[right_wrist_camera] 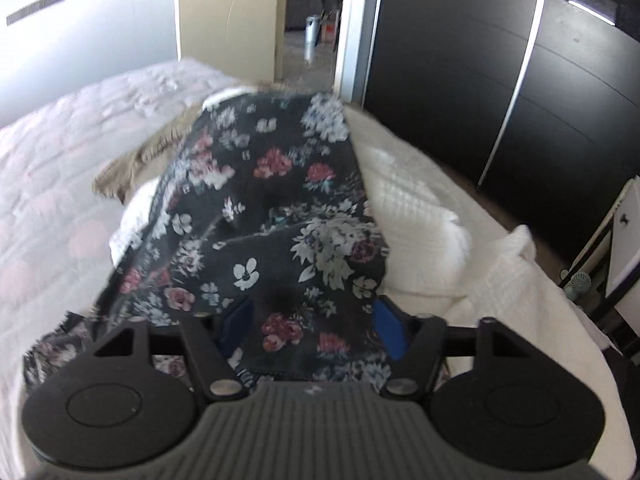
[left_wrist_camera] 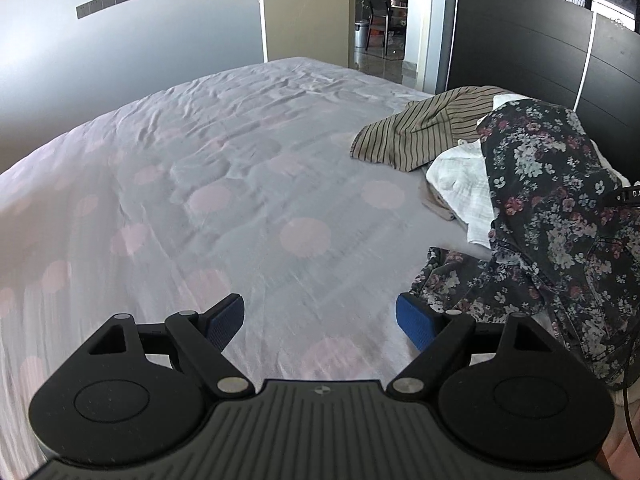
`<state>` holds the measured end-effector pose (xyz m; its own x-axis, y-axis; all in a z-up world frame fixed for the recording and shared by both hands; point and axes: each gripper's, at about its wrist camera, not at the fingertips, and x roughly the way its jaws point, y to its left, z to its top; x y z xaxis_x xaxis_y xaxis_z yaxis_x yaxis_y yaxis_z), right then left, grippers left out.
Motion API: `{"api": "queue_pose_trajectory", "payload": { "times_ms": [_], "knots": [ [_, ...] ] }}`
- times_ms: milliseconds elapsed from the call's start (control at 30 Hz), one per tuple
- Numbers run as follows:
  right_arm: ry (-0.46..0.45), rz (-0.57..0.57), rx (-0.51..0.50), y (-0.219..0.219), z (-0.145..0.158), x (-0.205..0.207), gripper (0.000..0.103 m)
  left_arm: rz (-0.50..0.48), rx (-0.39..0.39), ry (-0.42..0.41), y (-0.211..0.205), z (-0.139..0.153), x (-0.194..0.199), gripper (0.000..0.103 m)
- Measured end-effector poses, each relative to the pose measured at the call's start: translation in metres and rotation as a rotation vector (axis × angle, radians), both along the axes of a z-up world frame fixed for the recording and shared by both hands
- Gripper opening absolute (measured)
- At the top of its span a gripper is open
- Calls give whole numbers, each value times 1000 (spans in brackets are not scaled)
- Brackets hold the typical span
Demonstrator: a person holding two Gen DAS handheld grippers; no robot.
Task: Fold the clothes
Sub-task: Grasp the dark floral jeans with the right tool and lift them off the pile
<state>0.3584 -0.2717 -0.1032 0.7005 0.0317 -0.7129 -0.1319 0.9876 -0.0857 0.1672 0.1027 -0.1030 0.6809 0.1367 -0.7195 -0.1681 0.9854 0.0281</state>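
The left gripper [left_wrist_camera: 320, 320] hovers over the bed's pale grey sheet with faint pink dots [left_wrist_camera: 224, 168], its blue-padded jaws spread wide with nothing between them. To its right lies the pile of clothes: a dark floral-print garment [left_wrist_camera: 560, 208] draped over a white crinkled cloth [left_wrist_camera: 460, 184], with a beige shirt with dark pinstripes [left_wrist_camera: 420, 132] behind them.

The right wrist view is blurred, yet it shows what the left cannot: the right gripper [right_wrist_camera: 314, 328] is right at the floral garment [right_wrist_camera: 280, 208], its jaws wide apart with the fabric lying between the pads (not clamped, as far as can be told). It also shows thick white waffle-textured bedding [right_wrist_camera: 420, 220] bunched to the right of the pile, and a dark wardrobe with a pale vertical strip [right_wrist_camera: 460, 80] beyond the bed. The open doorway [left_wrist_camera: 380, 20] is sharper in the left view.
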Motion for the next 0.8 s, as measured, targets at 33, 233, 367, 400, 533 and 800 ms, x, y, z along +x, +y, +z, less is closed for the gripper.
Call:
{"api": "queue_pose_trajectory", "payload": {
  "times_ms": [33,233,367,400,533,800],
  "knots": [
    [8,1,-8,1,-2,3,49,6,-1,8,2,-2,2,98],
    [-6,27,44,7,13,-3,4,26,0,16,10,3,-5,98],
    [-87,190,116,43,60,-34,3,40,-2,-8,17,15,-21,97],
    [-107,240,134,57,72,-43,3,43,-2,-19,19,21,-27,97],
    [-164,452,219,131,118,-83,3,64,19,-71,38,43,-55,97],
    [-219,848,380,305,175,-174,3,229,82,-173,119,85,-124,97]
  ]
}}
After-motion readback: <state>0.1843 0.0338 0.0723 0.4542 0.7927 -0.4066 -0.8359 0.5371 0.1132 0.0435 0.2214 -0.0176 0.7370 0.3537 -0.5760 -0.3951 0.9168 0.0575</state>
